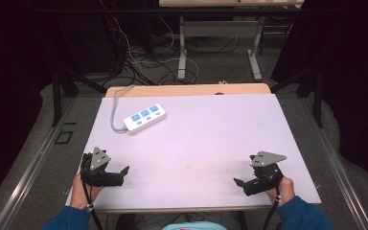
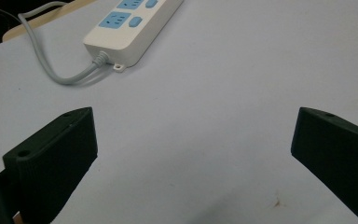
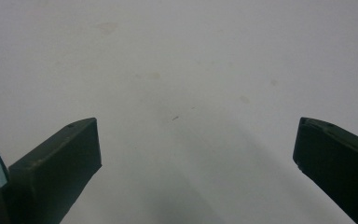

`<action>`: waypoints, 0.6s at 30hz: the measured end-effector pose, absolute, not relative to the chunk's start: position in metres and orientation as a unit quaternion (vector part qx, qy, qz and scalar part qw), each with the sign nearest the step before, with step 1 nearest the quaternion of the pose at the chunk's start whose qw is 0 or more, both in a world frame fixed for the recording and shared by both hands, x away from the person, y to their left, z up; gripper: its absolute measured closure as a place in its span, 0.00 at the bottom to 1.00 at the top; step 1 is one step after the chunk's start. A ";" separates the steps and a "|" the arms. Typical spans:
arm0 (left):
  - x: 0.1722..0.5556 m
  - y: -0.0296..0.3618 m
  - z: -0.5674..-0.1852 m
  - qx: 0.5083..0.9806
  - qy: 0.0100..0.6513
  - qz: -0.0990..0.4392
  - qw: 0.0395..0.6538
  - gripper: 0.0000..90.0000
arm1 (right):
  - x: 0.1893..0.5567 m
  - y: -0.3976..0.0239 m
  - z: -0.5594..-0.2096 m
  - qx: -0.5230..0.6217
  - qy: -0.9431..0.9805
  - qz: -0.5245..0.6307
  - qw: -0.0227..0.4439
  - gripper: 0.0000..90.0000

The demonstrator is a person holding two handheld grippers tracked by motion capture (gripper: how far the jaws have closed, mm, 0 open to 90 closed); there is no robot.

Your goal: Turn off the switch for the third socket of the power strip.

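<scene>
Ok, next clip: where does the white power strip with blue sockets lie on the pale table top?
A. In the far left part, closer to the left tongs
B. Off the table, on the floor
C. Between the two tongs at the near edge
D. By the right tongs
A: the white power strip with blue sockets lies far left on the pale table top, ahead of the open left tongs and apart from them.

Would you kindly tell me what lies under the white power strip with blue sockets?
The white power strip with blue sockets rests flat on the pale lavender table sheet. Its underside is covered, so anything beneath stays unseen.
</scene>
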State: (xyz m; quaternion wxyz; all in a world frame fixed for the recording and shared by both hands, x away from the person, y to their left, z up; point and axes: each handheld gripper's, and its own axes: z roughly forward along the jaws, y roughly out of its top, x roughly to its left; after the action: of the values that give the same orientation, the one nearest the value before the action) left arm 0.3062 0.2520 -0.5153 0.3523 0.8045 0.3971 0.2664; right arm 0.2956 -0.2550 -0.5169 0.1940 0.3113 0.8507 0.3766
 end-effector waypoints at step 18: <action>0.327 0.244 -0.514 0.799 0.401 0.277 0.352 0.00 | 0.296 -0.254 -0.517 0.314 0.850 0.374 0.194 0.01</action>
State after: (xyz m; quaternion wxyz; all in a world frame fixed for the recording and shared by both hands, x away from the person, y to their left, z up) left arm 0.3273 0.2439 -0.5142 0.3519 0.7991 0.4012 0.2770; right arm 0.2957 -0.2543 -0.5171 0.1943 0.3143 0.8505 0.3743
